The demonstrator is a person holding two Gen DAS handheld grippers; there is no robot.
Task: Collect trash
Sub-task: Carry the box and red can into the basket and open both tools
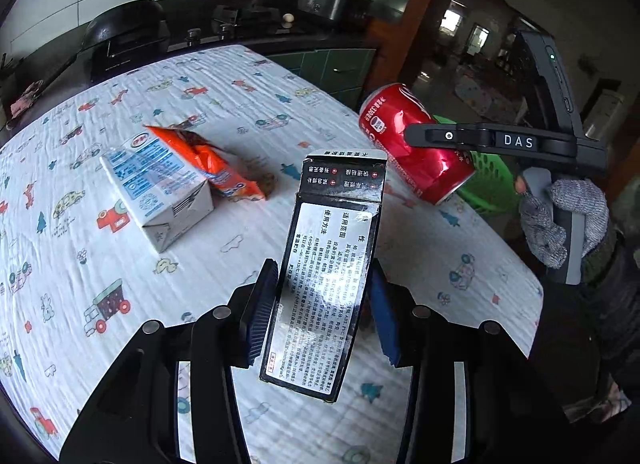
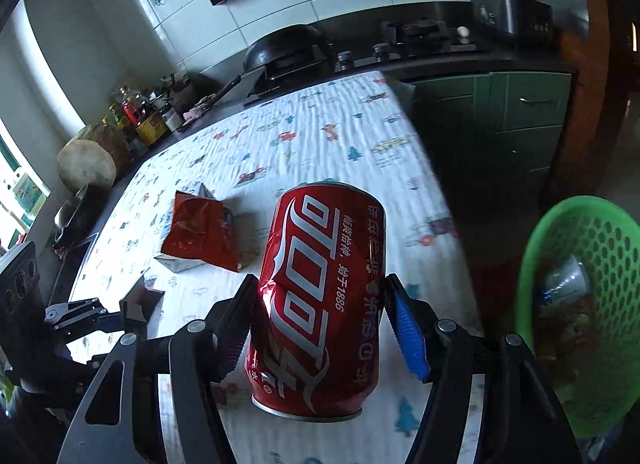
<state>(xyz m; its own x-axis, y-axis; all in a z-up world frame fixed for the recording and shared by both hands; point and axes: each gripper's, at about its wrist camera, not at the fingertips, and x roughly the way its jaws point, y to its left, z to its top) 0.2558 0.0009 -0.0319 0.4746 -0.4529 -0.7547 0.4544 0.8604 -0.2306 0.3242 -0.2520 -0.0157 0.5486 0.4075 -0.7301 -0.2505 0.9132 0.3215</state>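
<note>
Trash is split between the two grippers and the table. Clamped between the pads of the right gripper (image 2: 320, 328) is a dented red Coca-Cola can (image 2: 320, 304), its white script and the line ending "1886" running lengthwise, its base towards the camera. The can hangs above the table's near right edge, just beside a green perforated basket (image 2: 576, 304) that stands off that edge and already has some litter inside. In the left wrist view, the side of this gripper's finger bears the letters "DAS", and a gloved hand (image 1: 560, 220) grips its handle.

Pinched between the pads of the left gripper (image 1: 324, 304) is a slim black carton (image 1: 324, 276) with a silver panel of Chinese print too fine to read and an end flap open at the far end. It is held clear of the tablecloth (image 1: 200, 76), which is white and printed with small cars and trees.

Towards the table's middle lie a white and blue milk carton (image 1: 156, 192) and, touching it, an orange snack wrapper (image 1: 208, 160).
</note>
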